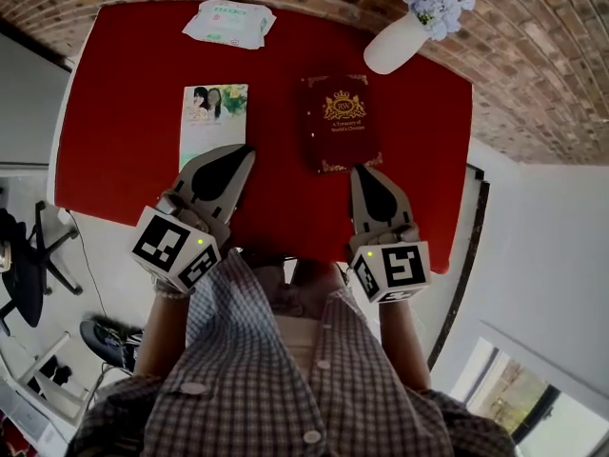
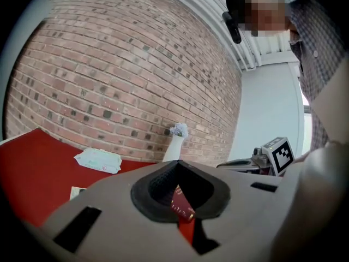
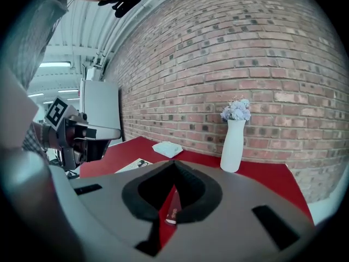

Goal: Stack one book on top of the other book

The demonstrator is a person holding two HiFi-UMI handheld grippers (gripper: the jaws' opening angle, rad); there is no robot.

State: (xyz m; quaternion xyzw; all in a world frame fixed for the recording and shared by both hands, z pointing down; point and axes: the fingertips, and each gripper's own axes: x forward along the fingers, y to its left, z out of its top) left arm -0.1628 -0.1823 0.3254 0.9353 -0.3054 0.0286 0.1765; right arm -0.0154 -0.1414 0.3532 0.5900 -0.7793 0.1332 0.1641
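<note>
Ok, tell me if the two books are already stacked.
No, the dark red book and the pale book lie apart on the red table.

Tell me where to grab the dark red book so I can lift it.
Likely its near short edge: the red book lies flat, so only an edge can be pinched, and that one faces the right gripper. Open the gripper and come in low from your side.
</note>
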